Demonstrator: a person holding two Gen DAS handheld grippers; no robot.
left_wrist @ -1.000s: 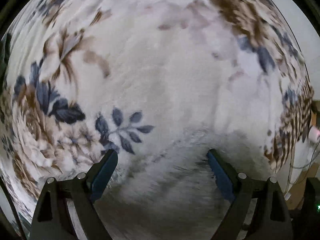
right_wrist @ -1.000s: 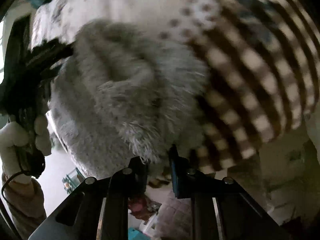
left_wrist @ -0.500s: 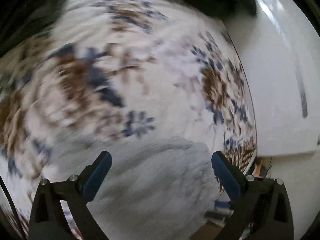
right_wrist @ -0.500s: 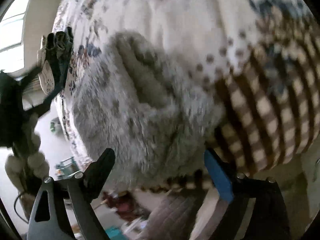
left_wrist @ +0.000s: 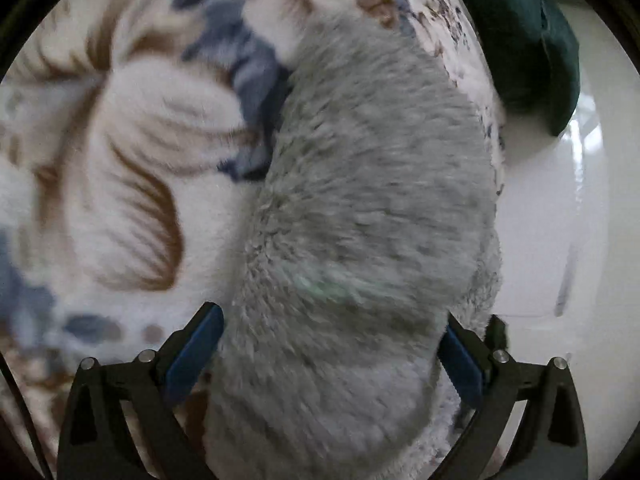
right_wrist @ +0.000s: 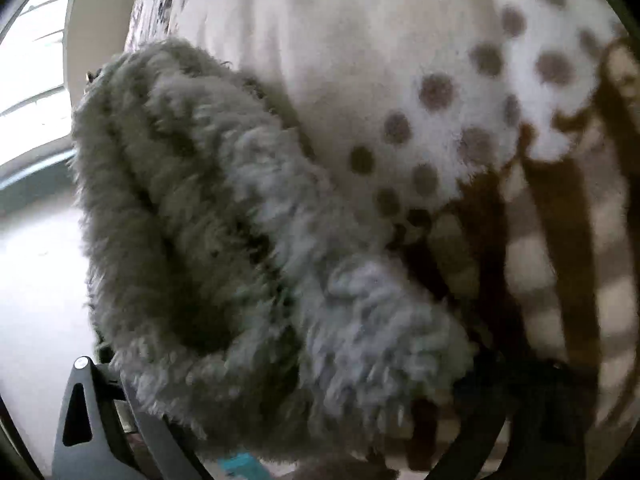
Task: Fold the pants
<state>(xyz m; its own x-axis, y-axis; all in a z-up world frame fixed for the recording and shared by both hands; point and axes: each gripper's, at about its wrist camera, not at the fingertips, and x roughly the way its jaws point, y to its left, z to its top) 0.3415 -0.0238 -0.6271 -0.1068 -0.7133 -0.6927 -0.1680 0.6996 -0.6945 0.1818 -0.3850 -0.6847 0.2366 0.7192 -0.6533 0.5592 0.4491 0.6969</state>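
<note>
The pants are fluffy grey fleece [left_wrist: 360,208], lying in a thick bundle on a floral blanket [left_wrist: 132,184]. In the left wrist view they run up the middle, and my left gripper [left_wrist: 332,344] is open with its blue-padded fingers [left_wrist: 192,350] on either side of the near end. In the right wrist view the pants [right_wrist: 240,240] fill the left and centre in bulky folds. My right gripper [right_wrist: 288,420] is open and wide, its fingers mostly hidden under the fleece; only the left finger base [right_wrist: 92,412] shows clearly.
The bed's blanket has brown and blue flowers, grey dots [right_wrist: 436,92] and a brown checked border [right_wrist: 560,260]. A dark teal pillow [left_wrist: 528,40] lies at the far right. A white wall or floor [left_wrist: 560,220] lies beyond the bed's edge.
The right gripper, shut on the fleece a second ago, has opened wide. Both grippers have moved in over the grey pants, which now fill the space between the fingers.
</note>
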